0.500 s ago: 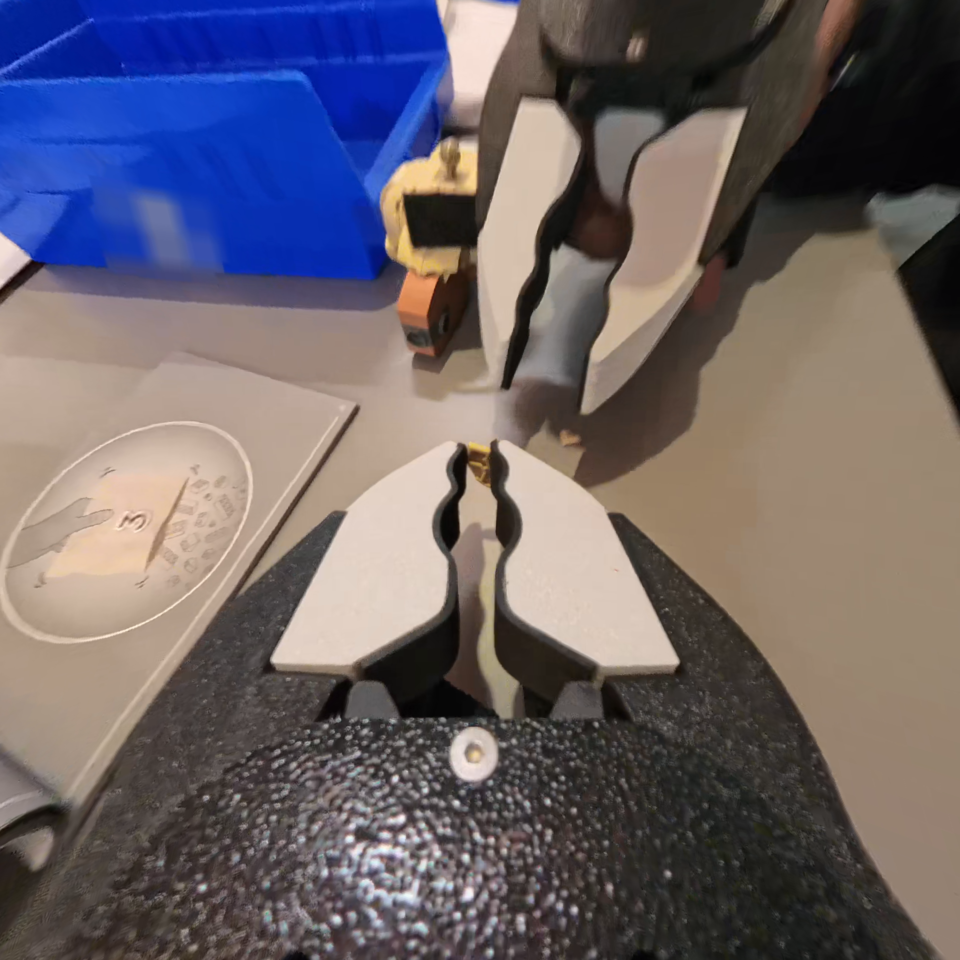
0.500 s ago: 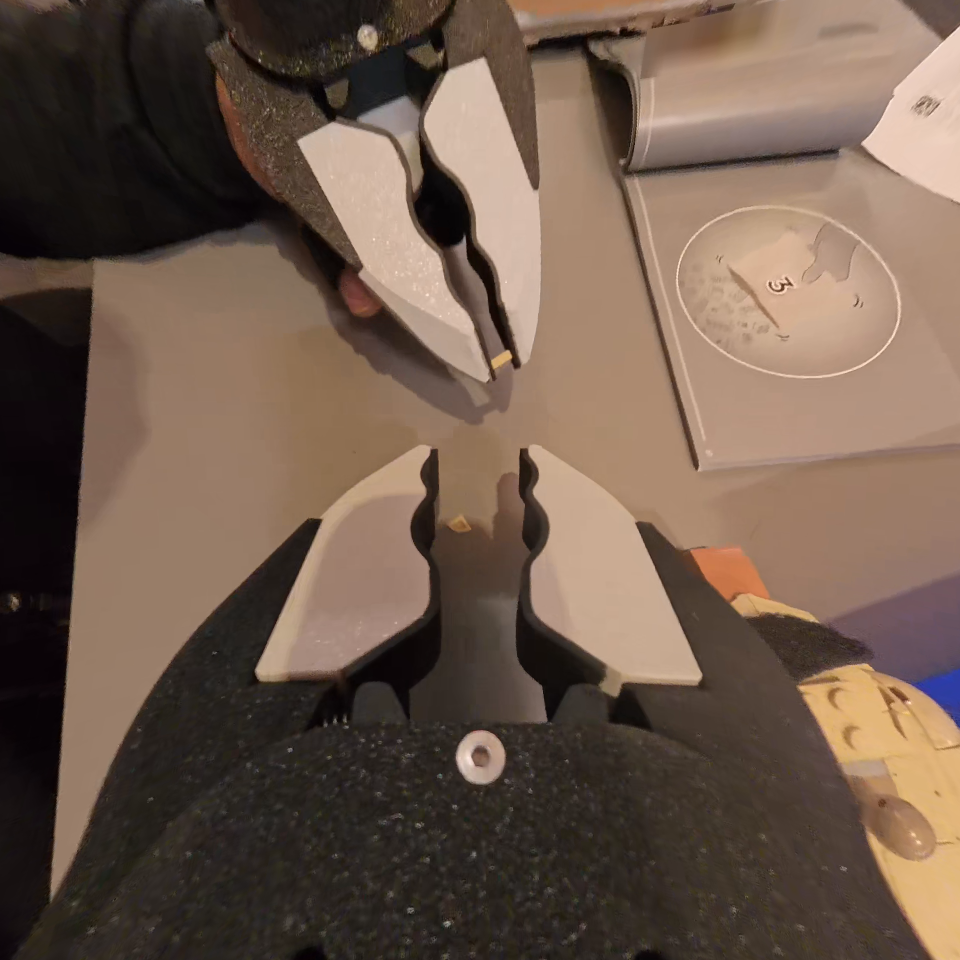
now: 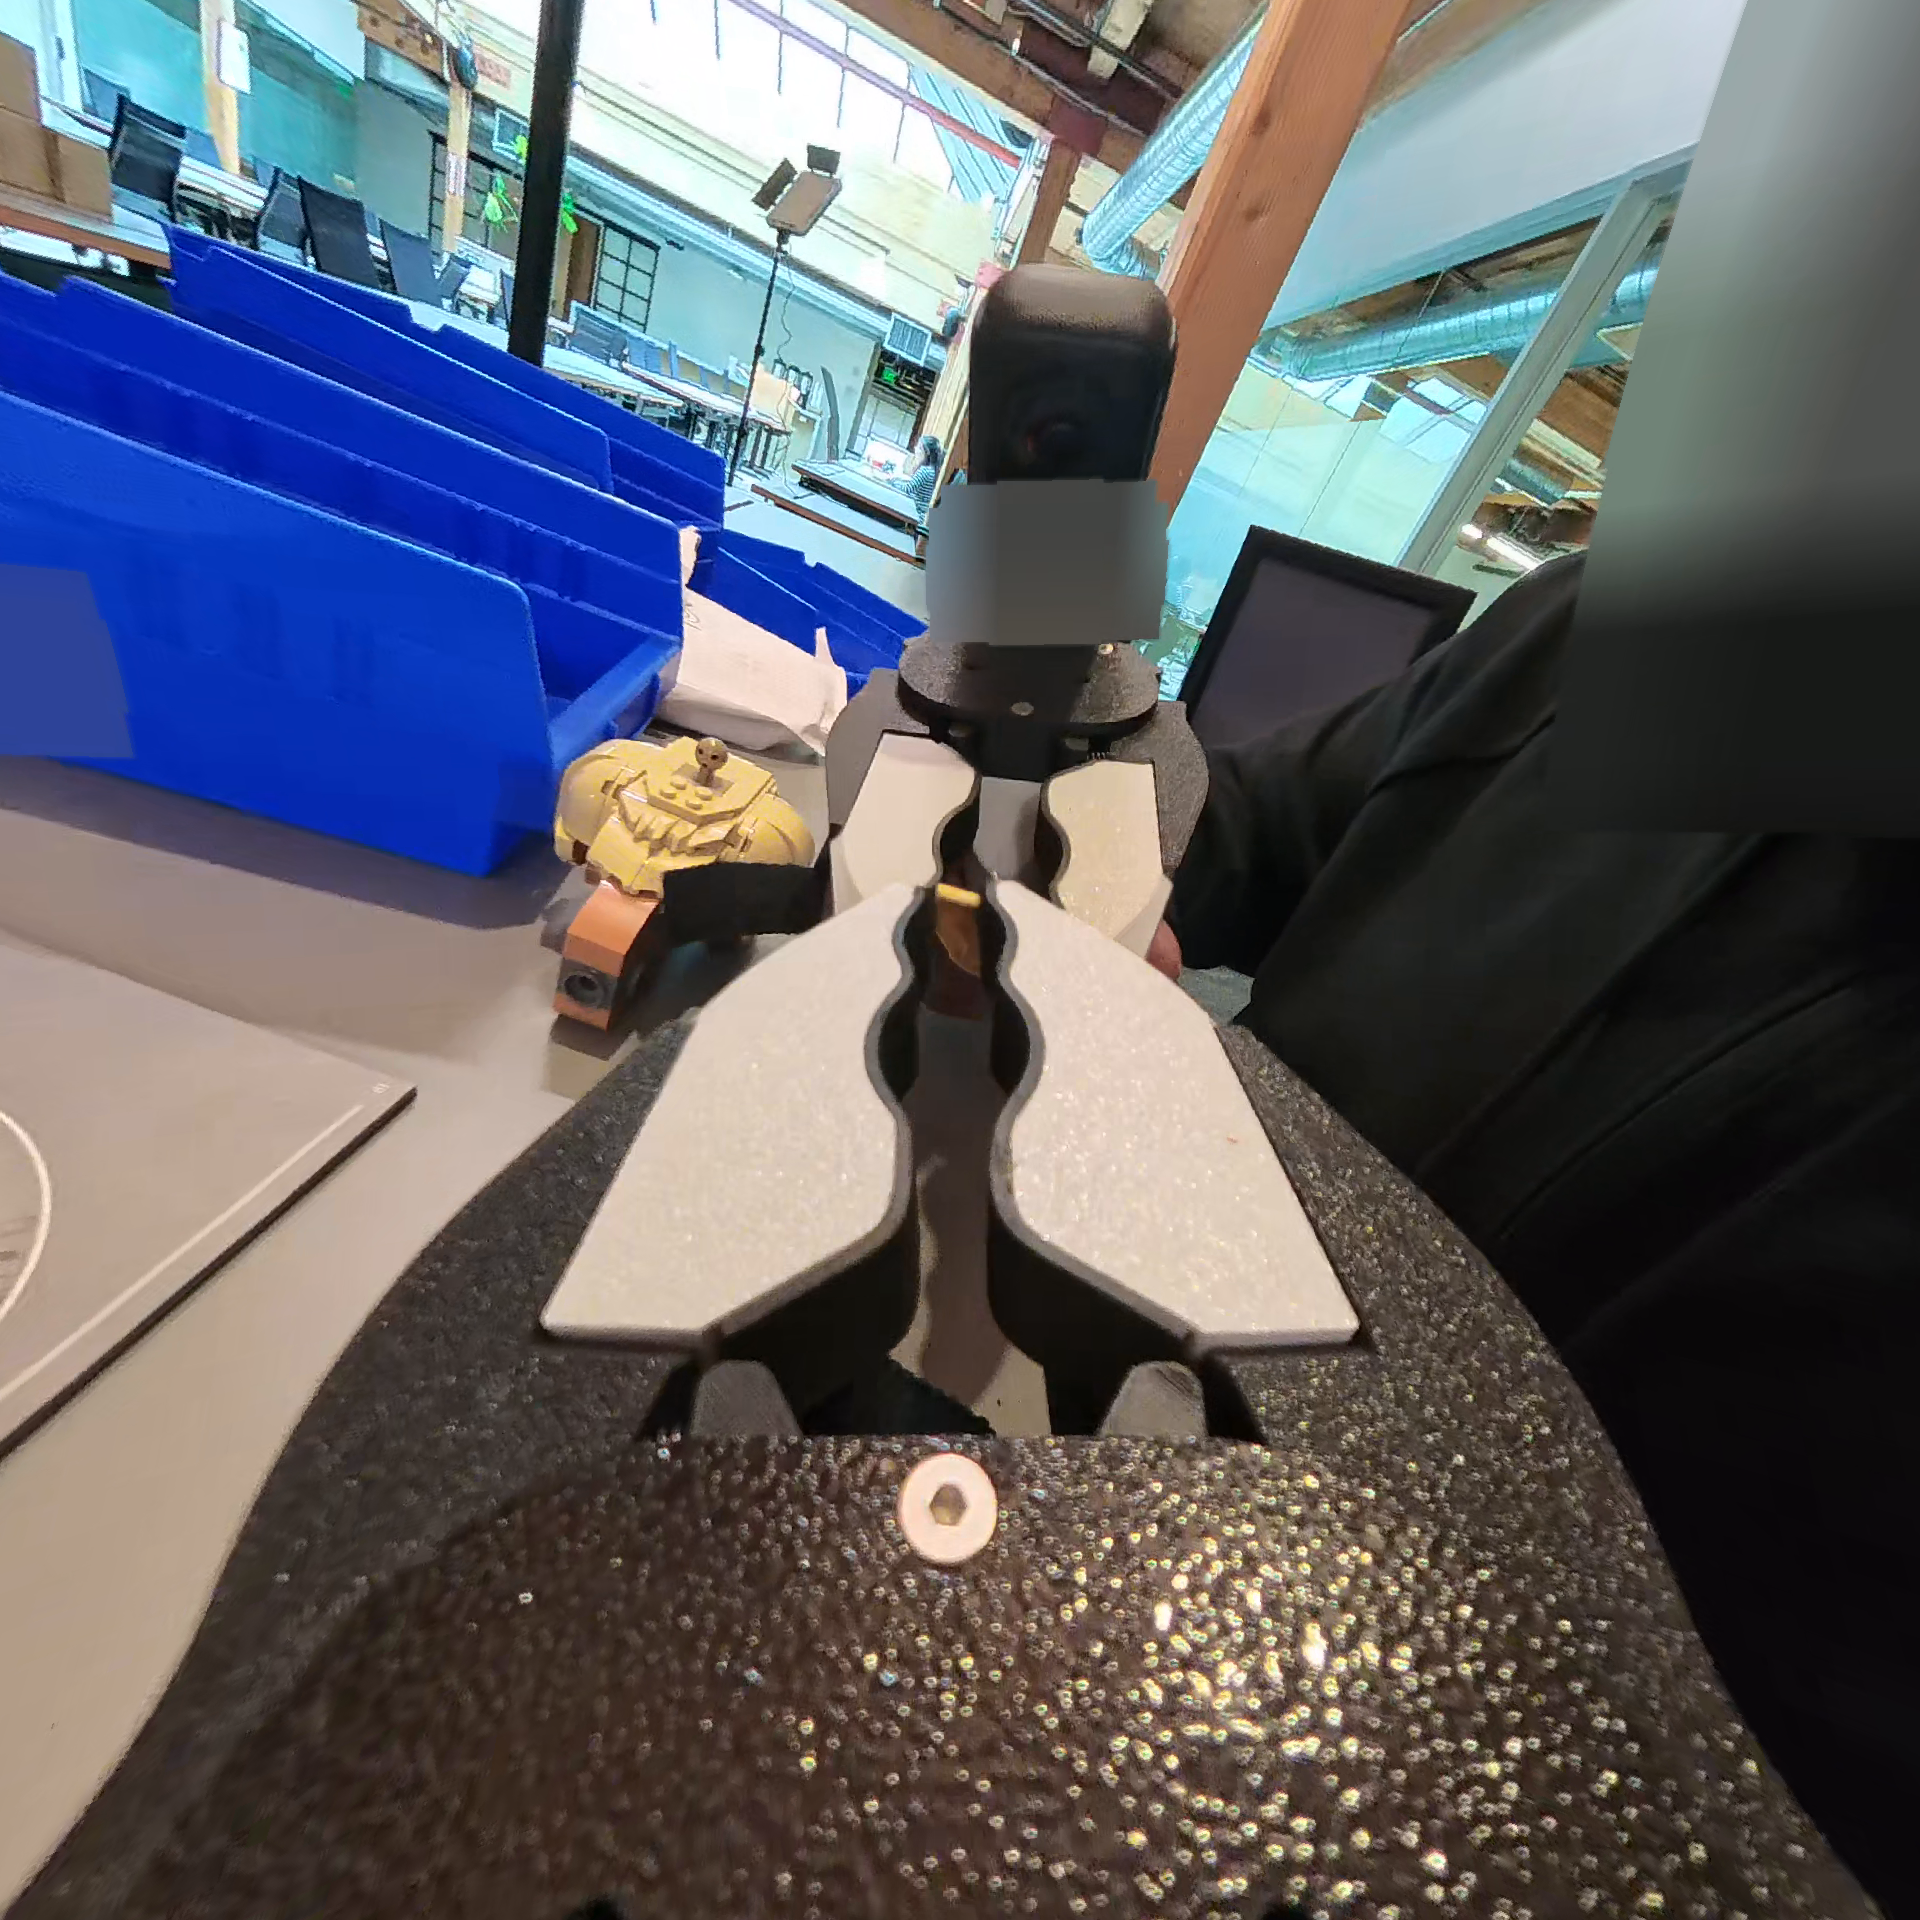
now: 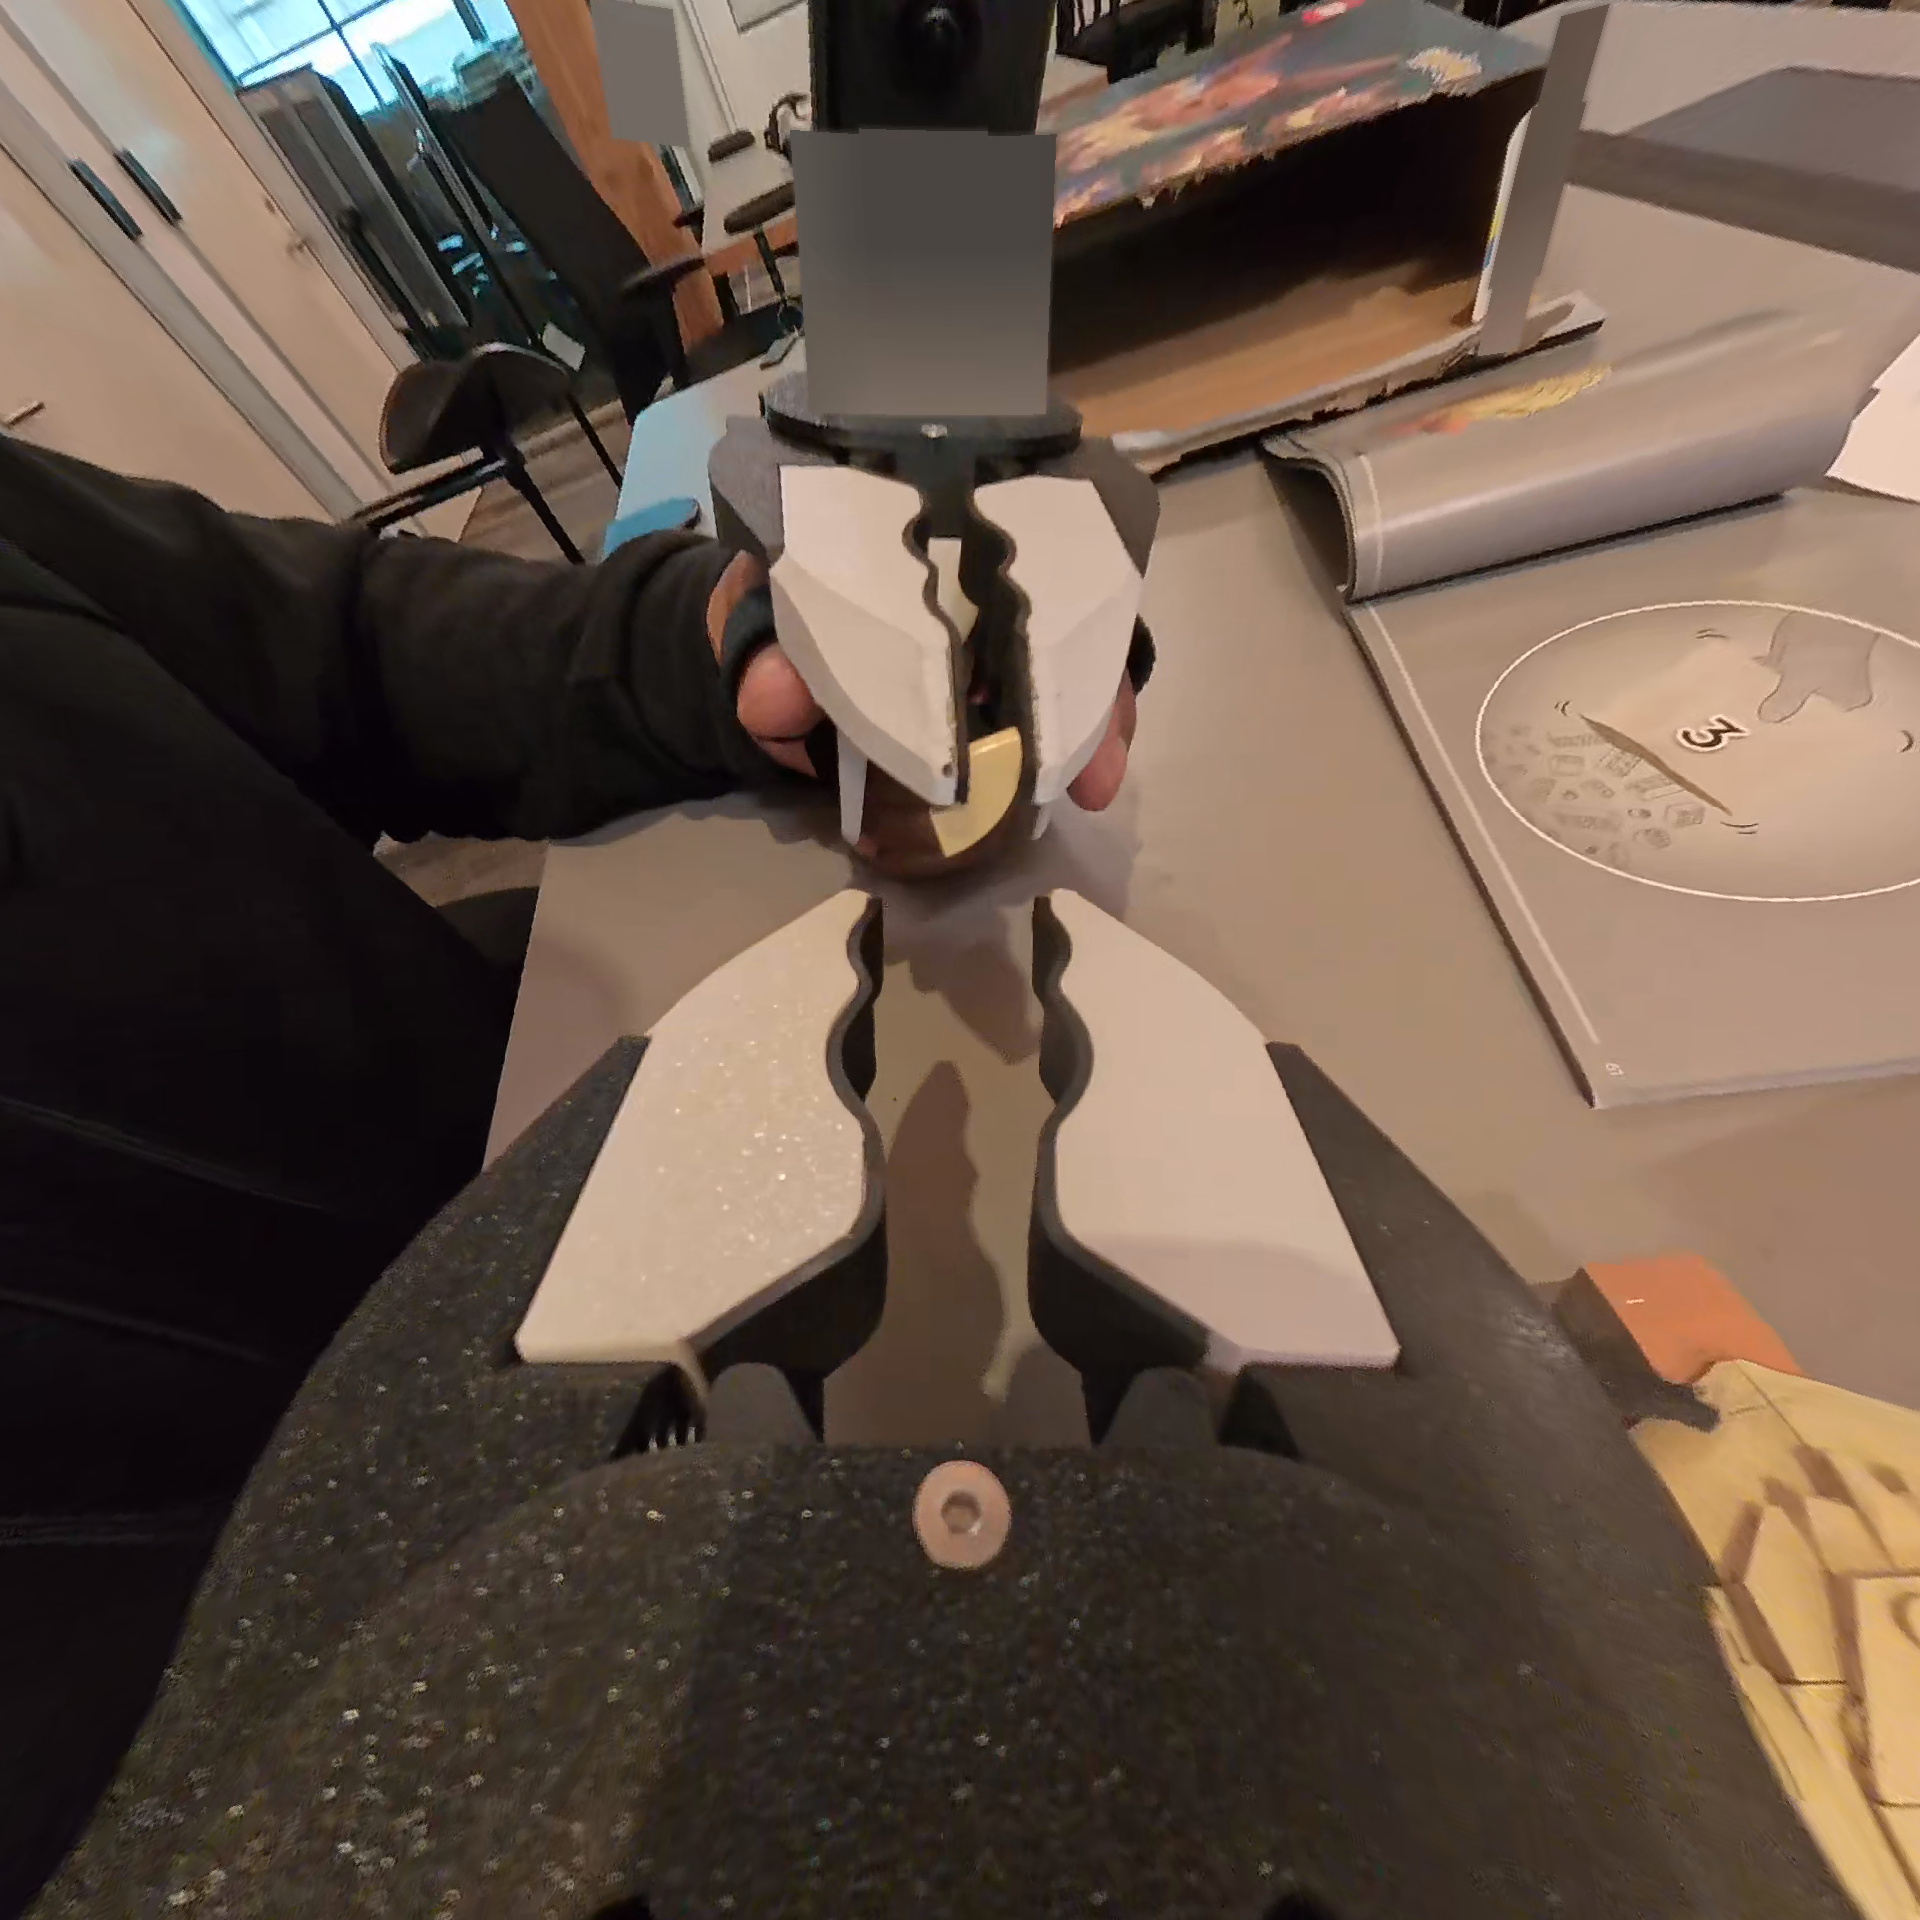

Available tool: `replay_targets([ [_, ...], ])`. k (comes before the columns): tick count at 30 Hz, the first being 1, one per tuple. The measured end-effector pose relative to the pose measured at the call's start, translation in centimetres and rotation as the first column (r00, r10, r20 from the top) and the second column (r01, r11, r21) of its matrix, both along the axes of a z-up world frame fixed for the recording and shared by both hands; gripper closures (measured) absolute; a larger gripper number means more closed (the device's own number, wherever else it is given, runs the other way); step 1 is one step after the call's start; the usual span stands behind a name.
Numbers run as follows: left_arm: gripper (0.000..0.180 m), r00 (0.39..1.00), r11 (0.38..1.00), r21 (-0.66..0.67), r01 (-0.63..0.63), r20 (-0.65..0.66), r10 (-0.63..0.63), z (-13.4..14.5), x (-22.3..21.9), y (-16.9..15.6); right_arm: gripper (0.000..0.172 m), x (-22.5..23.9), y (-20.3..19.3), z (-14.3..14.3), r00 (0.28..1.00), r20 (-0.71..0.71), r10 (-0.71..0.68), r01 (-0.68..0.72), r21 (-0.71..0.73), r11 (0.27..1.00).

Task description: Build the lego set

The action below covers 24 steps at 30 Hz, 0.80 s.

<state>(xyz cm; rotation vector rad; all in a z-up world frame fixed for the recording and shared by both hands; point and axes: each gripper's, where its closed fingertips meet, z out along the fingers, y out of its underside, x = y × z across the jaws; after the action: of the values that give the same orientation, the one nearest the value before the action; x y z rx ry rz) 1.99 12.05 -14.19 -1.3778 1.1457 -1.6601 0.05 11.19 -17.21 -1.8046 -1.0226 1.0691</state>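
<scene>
My left gripper [image 3: 956, 888] is shut on a small flat tan piece [image 3: 954, 891] at its fingertips. The right wrist view shows the same gripper [image 4: 987, 805] from the front, with the tan quarter-round piece [image 4: 982, 790] pinched between its pads and sticking out below the tips. My right gripper [image 4: 956, 909] is open and empty, its tips just short of that piece. In the left wrist view the right gripper's fingers [image 3: 1107, 852] stand apart just behind my left fingertips. Both grippers are held above the grey table [image 4: 1247, 831].
A tan brick model on an orange-brown block [image 3: 681, 831] stands left of the grippers and also shows in the right wrist view [image 4: 1766, 1507]. Blue bins [image 3: 312, 623] stand behind it. An open grey booklet [image 4: 1662, 779] lies on the table. A torn cardboard box [image 4: 1299, 239] is farther back. The grippers are tip to tip, or close to it.
Both grippers have tilted up from the table and now face each other level. The left still grips the tan piece. The right stays open; the small bit on the table between its fingers has left view.
</scene>
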Motion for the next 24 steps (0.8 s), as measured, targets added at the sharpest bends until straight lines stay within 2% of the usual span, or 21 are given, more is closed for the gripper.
replay_targets([
  [4,0.172,1.000,1.000,0.006,-0.010,-0.022,0.010,-0.3,0.2,0.0,0.148,0.0,0.0,0.3,1.000,-0.021,-0.003,0.003,-0.007,1.000],
  [7,0.173,0.995,0.998,0.020,-0.052,-0.084,0.053,-1.1,0.0,0.8,0.148,1.3,0.3,-1.2,0.988,0.156,-0.014,0.009,0.036,0.999],
  [9,0.173,0.977,0.993,0.059,-0.101,-0.181,0.111,-2.3,-0.3,1.8,0.146,2.7,0.1,-2.6,0.953,0.303,0.007,-0.024,0.052,0.998],
  [12,0.173,0.912,0.980,0.157,-0.121,-0.372,0.172,-5.1,-1.0,2.6,0.145,4.4,0.0,-4.5,0.892,0.452,0.013,-0.043,0.056,0.998],
  [15,0.172,0.815,0.974,0.212,-0.076,-0.550,0.183,-8.2,-1.8,2.5,0.146,4.9,0.2,-5.3,0.868,0.497,0.004,-0.039,0.060,0.997],
  [20,0.172,0.720,0.963,0.268,0.009,-0.670,0.180,-10.4,-2.2,1.5,0.147,4.3,-0.3,-6.7,0.844,0.536,0.029,-0.072,0.060,0.996],
  [24,0.168,0.695,0.948,0.314,0.045,-0.692,0.196,-10.9,-2.1,1.2,0.148,4.0,-0.1,-7.7,0.820,0.573,0.014,-0.076,0.084,0.994],
])
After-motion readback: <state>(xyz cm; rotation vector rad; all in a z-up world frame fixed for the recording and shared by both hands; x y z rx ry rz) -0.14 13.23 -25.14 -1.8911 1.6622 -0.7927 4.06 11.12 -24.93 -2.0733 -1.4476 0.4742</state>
